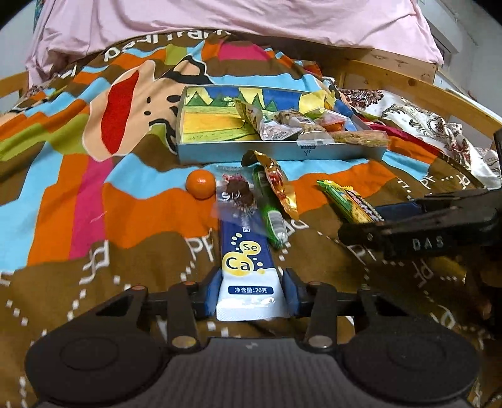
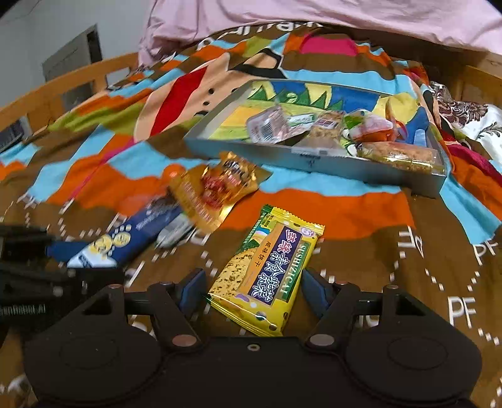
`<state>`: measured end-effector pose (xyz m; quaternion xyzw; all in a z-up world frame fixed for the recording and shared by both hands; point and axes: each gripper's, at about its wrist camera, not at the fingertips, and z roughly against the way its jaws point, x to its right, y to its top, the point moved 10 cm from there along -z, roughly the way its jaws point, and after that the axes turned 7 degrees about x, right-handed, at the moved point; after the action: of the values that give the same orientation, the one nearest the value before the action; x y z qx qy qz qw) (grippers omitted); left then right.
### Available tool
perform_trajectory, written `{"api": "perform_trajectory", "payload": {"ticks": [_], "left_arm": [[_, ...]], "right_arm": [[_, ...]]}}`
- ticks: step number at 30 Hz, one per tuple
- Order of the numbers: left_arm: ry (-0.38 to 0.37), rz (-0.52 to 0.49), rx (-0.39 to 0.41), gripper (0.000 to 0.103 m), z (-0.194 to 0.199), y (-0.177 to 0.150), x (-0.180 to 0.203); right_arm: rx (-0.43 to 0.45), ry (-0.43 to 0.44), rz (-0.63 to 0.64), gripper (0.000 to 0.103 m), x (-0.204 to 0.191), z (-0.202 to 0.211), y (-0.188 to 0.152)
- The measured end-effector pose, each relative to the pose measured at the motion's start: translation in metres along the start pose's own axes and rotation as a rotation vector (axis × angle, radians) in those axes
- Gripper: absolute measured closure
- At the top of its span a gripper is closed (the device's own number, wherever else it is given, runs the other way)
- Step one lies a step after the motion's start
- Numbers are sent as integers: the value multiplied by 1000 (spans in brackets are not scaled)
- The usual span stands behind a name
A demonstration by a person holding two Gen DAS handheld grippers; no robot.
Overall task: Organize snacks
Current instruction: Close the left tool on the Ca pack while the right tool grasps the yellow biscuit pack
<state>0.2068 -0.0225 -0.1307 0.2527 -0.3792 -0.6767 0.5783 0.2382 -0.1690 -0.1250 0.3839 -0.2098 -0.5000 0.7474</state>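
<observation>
Between the blue pads of the left gripper (image 1: pixel 251 290), the near end of a blue-and-white sachet (image 1: pixel 243 266) marked "Ca" and "Se" sits clamped, both pads pressing on its edges; the sachet runs away from the gripper over the patterned bedspread (image 1: pixel 78 201). On its far end lies a clear wrapper with a dark brown sweet (image 1: pixel 237 191). Just left of that, a small orange fruit (image 1: pixel 200 184). To the right of the sachet, a green stick pack (image 1: pixel 269 213) with a gold foil packet (image 1: pixel 279 185) lying across it.

Right gripper (image 2: pixel 252 290): jaws part-way closed around the near end of a yellow biscuit packet (image 2: pixel 266 270) printed "SUSHIZICAI". The left pad is at the packet's corner, the right pad is just beside its edge; firm contact cannot be told. Packet lies flat on the bedspread, tilted slightly. In the left wrist view this packet shows at right, with the right gripper's black fingers over its near end.

Beyond the loose snacks, a shallow grey tray (image 1: pixel 282 152) with a painted landscape inside. Several wrapped snacks are heaped at its right end; its left end is bare. Far side: pink bedding (image 1: pixel 219 18). Wooden bed rail (image 1: pixel 408 84) at right, floral cloth (image 1: pixel 423 125) beside it.
</observation>
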Motion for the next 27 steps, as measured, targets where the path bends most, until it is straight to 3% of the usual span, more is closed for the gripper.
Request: {"api": "perform_trajectory", "payload": {"ticks": [8,13,17,23,27], "left_arm": [[19,-26,-19,52,3,2,3],[19,-28,-17,38,-7,6,4],[34,-11,-16,38,-18,11,1],[89,2,7,46,-28,14,-5],[119,-60,30,62,-27,12,0]], "right_arm": [[13,-34,16,23,-3,6,-5],[24,-58,-16,22,3,-2,-3],[30,-85,5,22,2,-9,-3],[43,-117,32,21,-4,-15,-6],[49,-116,16,23,-9,-15,-8]]}}
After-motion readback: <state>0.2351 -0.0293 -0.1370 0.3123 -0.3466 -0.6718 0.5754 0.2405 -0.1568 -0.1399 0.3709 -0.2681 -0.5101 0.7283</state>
